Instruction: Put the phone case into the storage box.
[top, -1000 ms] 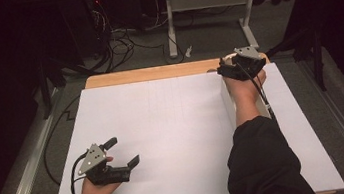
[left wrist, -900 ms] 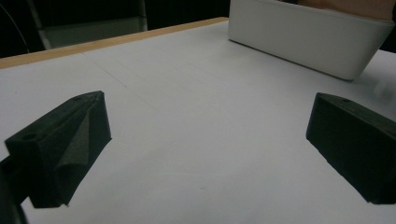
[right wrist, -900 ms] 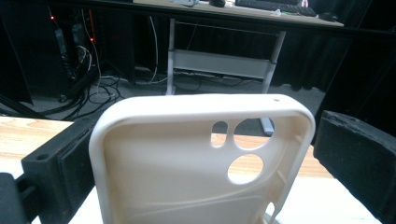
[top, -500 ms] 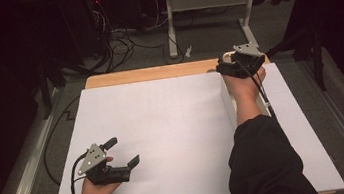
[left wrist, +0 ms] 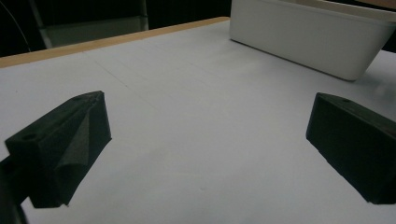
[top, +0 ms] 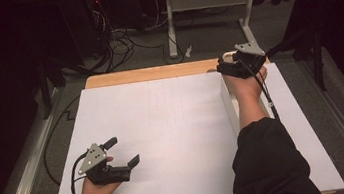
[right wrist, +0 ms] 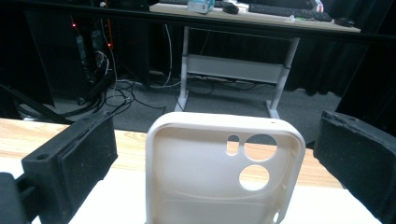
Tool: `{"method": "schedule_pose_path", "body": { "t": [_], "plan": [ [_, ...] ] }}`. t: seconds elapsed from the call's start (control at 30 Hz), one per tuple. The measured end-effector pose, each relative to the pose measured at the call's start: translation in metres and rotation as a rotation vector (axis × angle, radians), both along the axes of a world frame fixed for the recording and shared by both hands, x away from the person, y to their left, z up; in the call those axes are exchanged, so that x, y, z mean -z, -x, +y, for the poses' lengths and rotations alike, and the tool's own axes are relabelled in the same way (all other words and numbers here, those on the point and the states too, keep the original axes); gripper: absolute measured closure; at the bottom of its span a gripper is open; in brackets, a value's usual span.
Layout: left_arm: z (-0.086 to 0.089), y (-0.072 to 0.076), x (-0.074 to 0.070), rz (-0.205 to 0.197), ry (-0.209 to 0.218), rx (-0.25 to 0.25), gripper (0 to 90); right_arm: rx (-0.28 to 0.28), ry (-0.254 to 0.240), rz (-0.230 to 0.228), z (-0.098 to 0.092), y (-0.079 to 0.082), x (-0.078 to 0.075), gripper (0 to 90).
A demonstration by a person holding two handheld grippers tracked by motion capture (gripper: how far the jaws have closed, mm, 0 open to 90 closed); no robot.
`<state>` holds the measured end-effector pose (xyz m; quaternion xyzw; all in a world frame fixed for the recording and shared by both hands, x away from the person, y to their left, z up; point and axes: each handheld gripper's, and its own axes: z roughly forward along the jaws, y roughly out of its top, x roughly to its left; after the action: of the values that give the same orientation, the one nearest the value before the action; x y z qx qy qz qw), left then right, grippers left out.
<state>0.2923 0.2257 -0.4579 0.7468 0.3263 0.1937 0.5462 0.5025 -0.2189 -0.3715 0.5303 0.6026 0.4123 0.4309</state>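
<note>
- Left gripper [top: 126,152]: held low at the near left of the table [top: 156,73], jaws spread wide with nothing between them. In the left gripper view both jaws are cut off by the bottom and side edges, and bare white sheet [left wrist: 201,140] lies between and ahead of them.
- Left hand [top: 94,193]: grips the tool from below; the forearm is cut off by the bottom edge of the high view. A black cable [top: 72,178] loops out to the left of the gripper.
- Bin [left wrist: 308,35]: a white container ahead and to the right of the left gripper, well apart from it; its top and right end run out of the frame, so its contents are hidden. In the high view it blends with the white sheet and only its left wall is easy to make out.
- Case [right wrist: 219,170]: a white phone case standing upright between the right gripper's jaws, camera cut-outs at its upper right; its lower part is cut off by the bottom edge. It stands apart from both jaws.
- Right gripper [top: 226,64]: at the far right of the table, beyond the bin, jaws spread to either side of the case. In the high view the hand [top: 246,84] and grey plate cover most of the jaws, and the case is hard to make out there.
- Desk [right wrist: 261,18]: beyond the right gripper, dim, with small items on top too blurred to name.
</note>
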Motion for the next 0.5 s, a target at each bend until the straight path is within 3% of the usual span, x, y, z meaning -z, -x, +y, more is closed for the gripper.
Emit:
{"method": "schedule_pose_path", "body": {
  "t": [0.5],
  "plan": [
    [0.001, -0.001, 0.001, 0.014, -0.012, -0.005, 1.3, -0.039, -0.018, 0.028, -0.003, 0.018, 0.002, 0.1]
  ]
}}
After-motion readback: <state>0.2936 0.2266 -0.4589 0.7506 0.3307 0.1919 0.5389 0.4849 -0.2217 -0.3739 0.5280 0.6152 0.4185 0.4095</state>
